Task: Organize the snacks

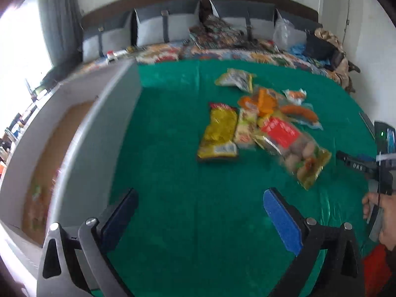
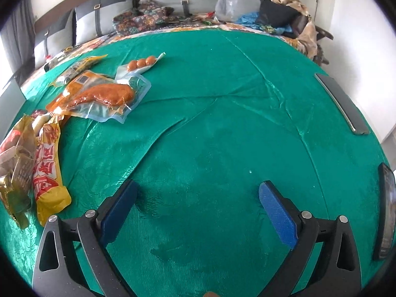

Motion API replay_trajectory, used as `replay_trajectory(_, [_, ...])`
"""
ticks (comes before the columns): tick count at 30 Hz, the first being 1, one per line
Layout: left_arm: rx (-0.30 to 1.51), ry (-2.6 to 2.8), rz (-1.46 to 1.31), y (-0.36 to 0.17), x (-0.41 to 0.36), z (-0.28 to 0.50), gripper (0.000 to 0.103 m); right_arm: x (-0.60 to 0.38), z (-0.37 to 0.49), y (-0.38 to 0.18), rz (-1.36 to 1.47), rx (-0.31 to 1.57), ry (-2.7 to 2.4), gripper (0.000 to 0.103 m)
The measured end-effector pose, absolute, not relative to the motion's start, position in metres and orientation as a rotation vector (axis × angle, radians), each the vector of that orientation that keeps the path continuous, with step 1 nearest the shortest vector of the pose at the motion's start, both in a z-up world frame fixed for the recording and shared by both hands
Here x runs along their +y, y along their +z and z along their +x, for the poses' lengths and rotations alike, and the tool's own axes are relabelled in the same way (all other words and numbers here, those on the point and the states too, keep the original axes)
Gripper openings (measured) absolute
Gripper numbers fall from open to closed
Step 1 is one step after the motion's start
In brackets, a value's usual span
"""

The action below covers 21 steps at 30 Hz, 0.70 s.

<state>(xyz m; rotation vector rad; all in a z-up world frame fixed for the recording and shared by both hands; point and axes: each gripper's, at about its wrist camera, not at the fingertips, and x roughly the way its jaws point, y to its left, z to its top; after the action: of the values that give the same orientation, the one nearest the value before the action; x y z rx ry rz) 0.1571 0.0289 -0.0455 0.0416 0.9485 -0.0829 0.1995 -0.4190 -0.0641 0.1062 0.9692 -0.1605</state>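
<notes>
A heap of snack packets lies on the green cloth: a yellow bag, a clear bag with a red label, an orange sausage pack and others behind. My left gripper hangs open above bare cloth in front of the heap, nothing between its blue pads. In the right wrist view my right gripper is open over bare cloth. The sausage pack, a pack of orange balls and a red-and-yellow bag lie to its left.
A grey open box with a brown floor stands left of the cloth, one packet inside. Two dark flat devices lie at the cloth's right edge. Cushions, clothes and bags crowd the bed behind. A hand holds the other gripper at right.
</notes>
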Motion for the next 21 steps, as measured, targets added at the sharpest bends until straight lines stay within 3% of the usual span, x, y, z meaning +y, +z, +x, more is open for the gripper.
replay_trajectory(5, [1.087,-0.061,0.001,-0.119,0.009,0.189,0.100,-0.419,0.200,-0.064,0.105,0.971,-0.160,0.101])
replay_trajectory(21, [0.953,-0.035,0.009,-0.128,-0.007,0.263,0.103,-0.418,0.201,-0.064,0.105,0.972,-0.160,0.101])
